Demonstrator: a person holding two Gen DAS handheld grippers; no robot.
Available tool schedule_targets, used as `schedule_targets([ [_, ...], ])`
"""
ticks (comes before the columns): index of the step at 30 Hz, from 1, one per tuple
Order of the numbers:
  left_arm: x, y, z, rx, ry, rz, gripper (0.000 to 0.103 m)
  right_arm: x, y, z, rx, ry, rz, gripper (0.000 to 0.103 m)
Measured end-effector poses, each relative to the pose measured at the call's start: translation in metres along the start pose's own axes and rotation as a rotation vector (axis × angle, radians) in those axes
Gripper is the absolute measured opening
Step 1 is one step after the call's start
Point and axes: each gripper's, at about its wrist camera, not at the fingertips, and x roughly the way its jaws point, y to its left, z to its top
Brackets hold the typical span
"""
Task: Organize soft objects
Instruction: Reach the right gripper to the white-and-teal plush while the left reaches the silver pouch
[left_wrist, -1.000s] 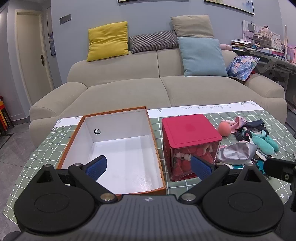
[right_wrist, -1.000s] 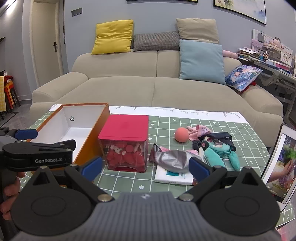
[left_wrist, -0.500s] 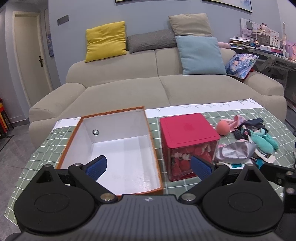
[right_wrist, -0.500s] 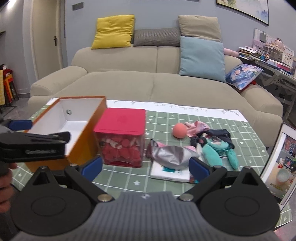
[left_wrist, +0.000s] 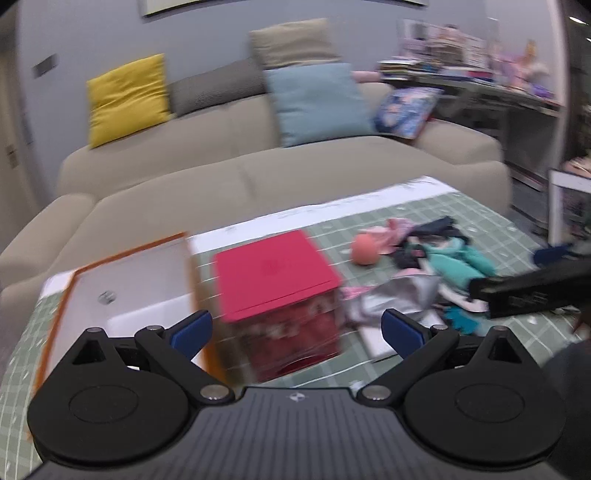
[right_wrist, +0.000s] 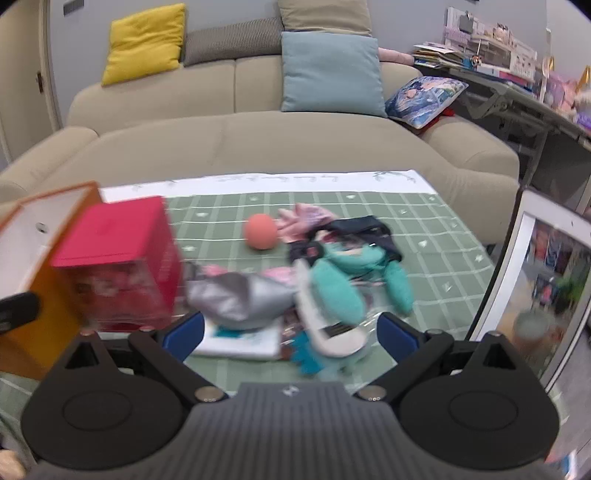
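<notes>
A heap of soft things lies on the green checked table: a silver pouch (right_wrist: 240, 295), a teal plush toy (right_wrist: 351, 277), pink cloth (right_wrist: 306, 218), dark cloth (right_wrist: 362, 225) and an orange ball (right_wrist: 261, 232). My right gripper (right_wrist: 291, 332) is open and empty, just short of the heap. My left gripper (left_wrist: 295, 328) is open and empty before the red-lidded box (left_wrist: 277, 273). The open white box with an orange rim (left_wrist: 122, 291) stands left of it. The heap also shows in the left wrist view (left_wrist: 443, 258). Both views are blurred.
A beige sofa (right_wrist: 258, 122) with cushions stands behind the table. A tablet (right_wrist: 546, 280) leans at the table's right edge. A flat white packet (right_wrist: 240, 341) lies under the pouch. A cluttered desk (right_wrist: 517, 74) stands at the far right.
Both grippers have swung right and forward. The right one has come down close to the heap. The left one now faces the red box instead of the white box.
</notes>
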Motion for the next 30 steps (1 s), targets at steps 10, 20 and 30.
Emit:
schedule_targets([
  [10,0.055,-0.052,0.027,0.119,0.068,-0.243,0.103,0.081,-0.061,0.002,0.005,0.12,0.048,0.088],
  [20,0.127,-0.087,0.032,0.178,0.227,-0.359,0.103,0.123,-0.1,0.01,0.076,0.116,0.137,0.071],
  [30,0.171,-0.115,0.025,0.391,0.194,-0.259,0.103,0.127,-0.102,-0.007,0.082,0.239,0.207,0.069],
])
